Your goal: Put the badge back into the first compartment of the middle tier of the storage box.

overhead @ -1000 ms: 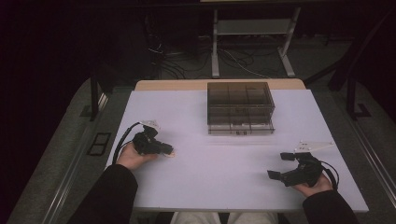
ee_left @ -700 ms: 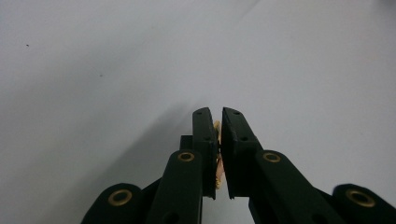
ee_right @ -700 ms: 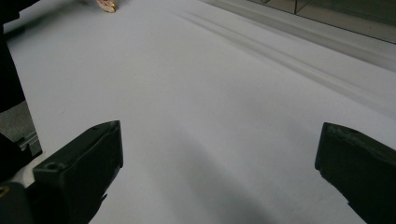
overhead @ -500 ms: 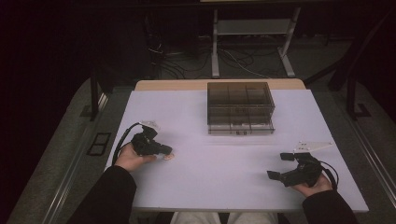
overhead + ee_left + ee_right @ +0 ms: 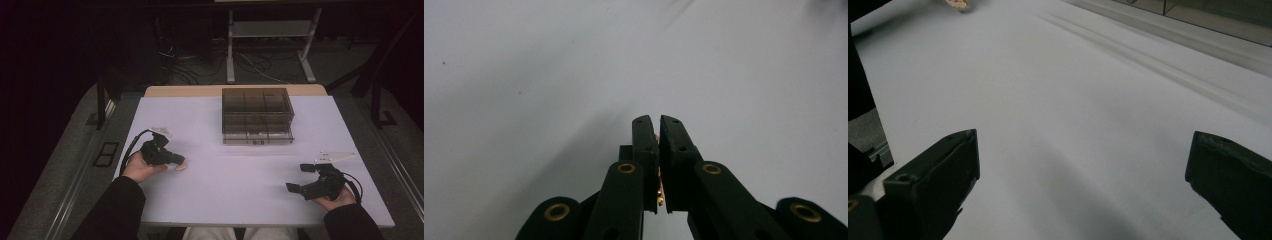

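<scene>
A person seated at a white table [image 5: 240, 175] holds a two-jaw gripper in each hand, forearms in dark sleeves reaching in from the near edge. The left gripper [image 5: 176, 161] lies low over the left part of the table, its jaws drawn together, and in the left gripper view [image 5: 659, 150] a small gold-coloured piece [image 5: 660, 192] sits pinched in the narrow slit between the two black pads. In the high view a small tan object [image 5: 180, 166] shows right at the tip of that gripper, touching or just above the tabletop; what it is cannot be made out. The right gripper [image 5: 299, 179] rests over the right part of the table near the front edge, well apart from the left one, its jaws spread wide with nothing between them, as the right gripper view [image 5: 1083, 165] shows over bare white surface. A smoke-tinted clear organiser box [image 5: 257, 116] with several compartments stands toward the far middle of the table, away from both grippers
</scene>
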`<state>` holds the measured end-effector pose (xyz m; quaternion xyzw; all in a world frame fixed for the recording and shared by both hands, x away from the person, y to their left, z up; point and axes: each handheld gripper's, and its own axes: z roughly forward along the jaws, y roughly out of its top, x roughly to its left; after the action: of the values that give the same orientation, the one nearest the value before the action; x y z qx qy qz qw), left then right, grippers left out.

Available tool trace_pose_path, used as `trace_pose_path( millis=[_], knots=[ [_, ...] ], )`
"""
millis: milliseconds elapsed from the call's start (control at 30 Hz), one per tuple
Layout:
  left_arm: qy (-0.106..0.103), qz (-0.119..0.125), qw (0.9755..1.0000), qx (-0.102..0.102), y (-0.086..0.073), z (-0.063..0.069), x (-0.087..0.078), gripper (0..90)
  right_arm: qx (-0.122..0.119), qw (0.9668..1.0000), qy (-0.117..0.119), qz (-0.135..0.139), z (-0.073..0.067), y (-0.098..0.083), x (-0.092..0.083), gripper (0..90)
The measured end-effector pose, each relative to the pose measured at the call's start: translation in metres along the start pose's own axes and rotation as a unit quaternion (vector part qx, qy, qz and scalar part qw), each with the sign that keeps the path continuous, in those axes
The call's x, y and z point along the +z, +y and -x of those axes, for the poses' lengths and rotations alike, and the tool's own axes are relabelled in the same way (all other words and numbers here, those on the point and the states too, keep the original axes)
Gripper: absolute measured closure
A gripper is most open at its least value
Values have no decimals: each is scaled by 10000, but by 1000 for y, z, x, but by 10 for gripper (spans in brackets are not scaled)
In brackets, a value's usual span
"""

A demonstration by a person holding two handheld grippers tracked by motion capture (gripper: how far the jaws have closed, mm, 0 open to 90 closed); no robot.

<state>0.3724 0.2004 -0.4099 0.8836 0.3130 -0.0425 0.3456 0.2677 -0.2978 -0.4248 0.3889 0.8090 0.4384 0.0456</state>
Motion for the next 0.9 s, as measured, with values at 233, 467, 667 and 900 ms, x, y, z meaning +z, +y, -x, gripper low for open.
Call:
trace_pose_path(
  millis=[233, 467, 667, 900],
  knots=[
    [38, 100, 9999, -9, 7, 4, -9, 857, -7, 10000, 5, 1, 0, 0, 0, 5],
    [89, 197, 9998, 15, 12, 6, -18, 856, 18, 10000, 7, 3, -1, 0, 0, 5],
    [125, 224, 9996, 122, 20, 9, -22, 857, 6, 10000, 5, 2, -1, 0, 0, 5],
    [159, 204, 9994, 217, 33, 16, -26, 857, -10, 10000, -8, 29, -1, 0, -1, 5]
  ],
)
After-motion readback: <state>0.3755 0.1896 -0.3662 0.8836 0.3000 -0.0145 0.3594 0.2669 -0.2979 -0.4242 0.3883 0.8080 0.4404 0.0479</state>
